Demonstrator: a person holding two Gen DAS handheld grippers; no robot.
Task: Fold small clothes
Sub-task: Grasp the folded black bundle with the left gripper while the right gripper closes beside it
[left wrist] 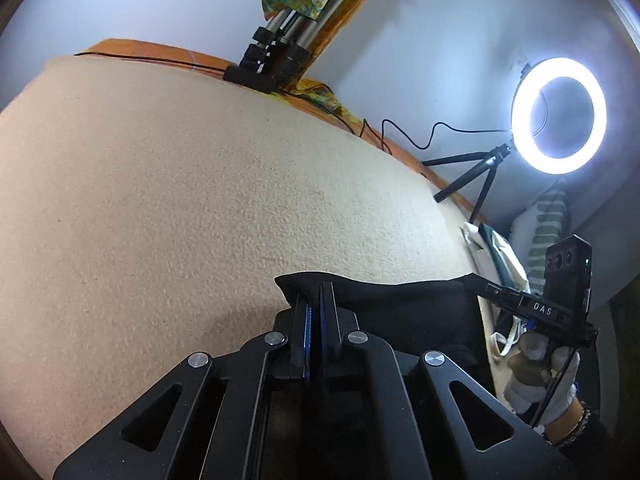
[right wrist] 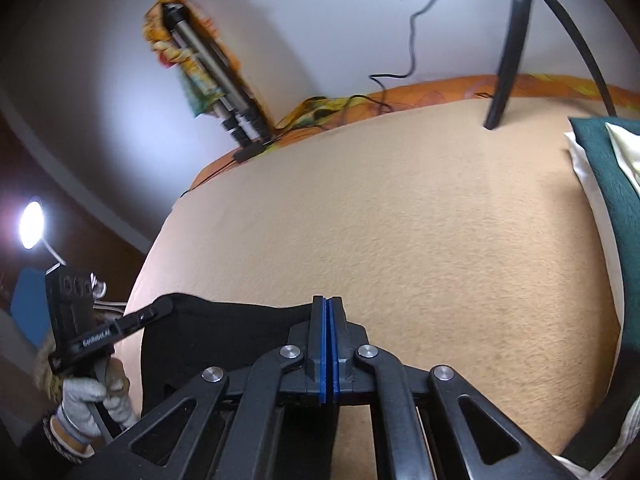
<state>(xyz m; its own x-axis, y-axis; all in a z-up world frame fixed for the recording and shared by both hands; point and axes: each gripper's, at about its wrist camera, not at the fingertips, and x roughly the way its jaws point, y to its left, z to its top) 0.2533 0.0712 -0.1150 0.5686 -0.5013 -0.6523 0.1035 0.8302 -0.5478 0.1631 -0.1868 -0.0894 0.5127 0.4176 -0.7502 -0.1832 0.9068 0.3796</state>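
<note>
Two grippers, one black garment, one ring light, two tripods

Black garment between hand-held grippers

Looking matt and soft: black cloth garment pinched in left tongs. Showing rough, nubbly beige fabric ahead: bed cover. Gleaming beside matt black plastic: blue pads.

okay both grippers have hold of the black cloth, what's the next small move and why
Probably carry the held edge forward and lay it down on the beige blanket. The left gripper and right gripper each have their jaws shut on the top edge of the black cloth, which hangs taut between them above the blanket, with bare blanket ahead to lay it on.
</note>
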